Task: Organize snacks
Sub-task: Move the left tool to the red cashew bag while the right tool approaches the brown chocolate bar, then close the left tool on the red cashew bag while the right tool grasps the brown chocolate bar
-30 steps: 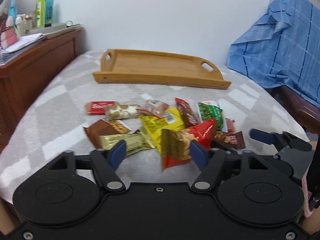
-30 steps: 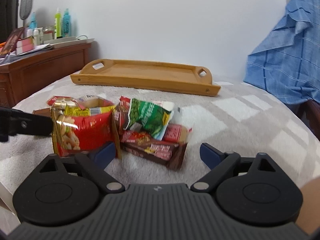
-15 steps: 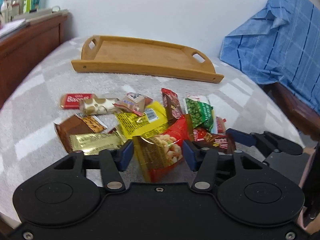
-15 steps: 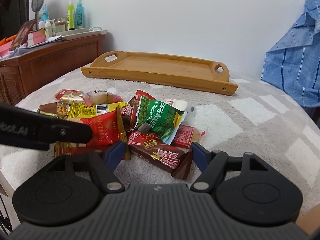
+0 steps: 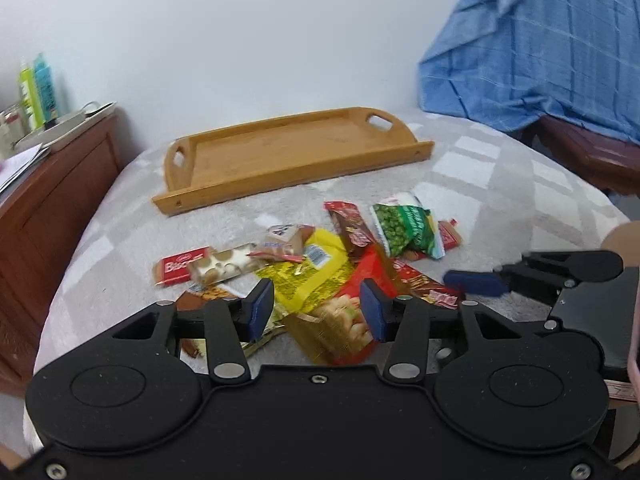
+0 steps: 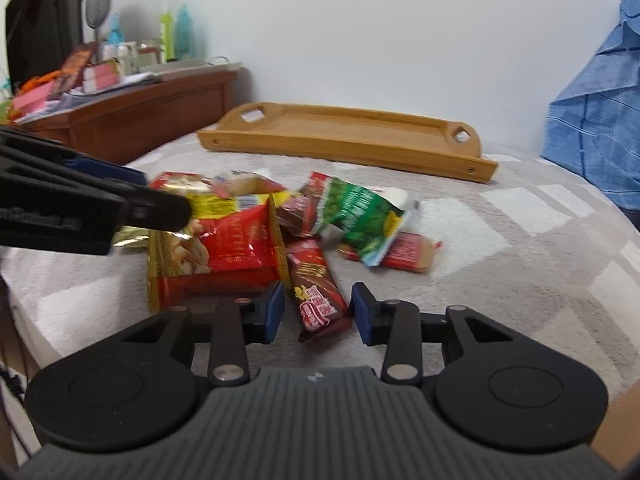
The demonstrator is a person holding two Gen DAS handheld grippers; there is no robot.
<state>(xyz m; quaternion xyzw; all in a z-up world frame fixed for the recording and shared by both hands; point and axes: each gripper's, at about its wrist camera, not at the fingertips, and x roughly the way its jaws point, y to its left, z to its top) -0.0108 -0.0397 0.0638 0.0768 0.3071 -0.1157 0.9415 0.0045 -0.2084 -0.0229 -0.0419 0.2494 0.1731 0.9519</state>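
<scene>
- Left wrist view: the left gripper is seen with jaws part-open astride the red-and-gold crinkled peanut packet, lying on the grey checked blanket; the jaws have narrowed since a second ago.
- Right wrist view: the right gripper straddles the brown foil-wrapped snack bar, long axis running away; its part-open gap has also narrowed. The empty bamboo tray lies beyond.

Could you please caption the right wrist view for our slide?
Open right claw straddling a brown snack bar, wooden tray beyond.

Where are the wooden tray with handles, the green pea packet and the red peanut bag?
wooden tray with handles (image 5: 304,176), left wrist view, near wall.
green pea packet (image 5: 404,226), left wrist view, printed front.
red peanut bag (image 6: 236,240), right wrist view, red front.
</scene>
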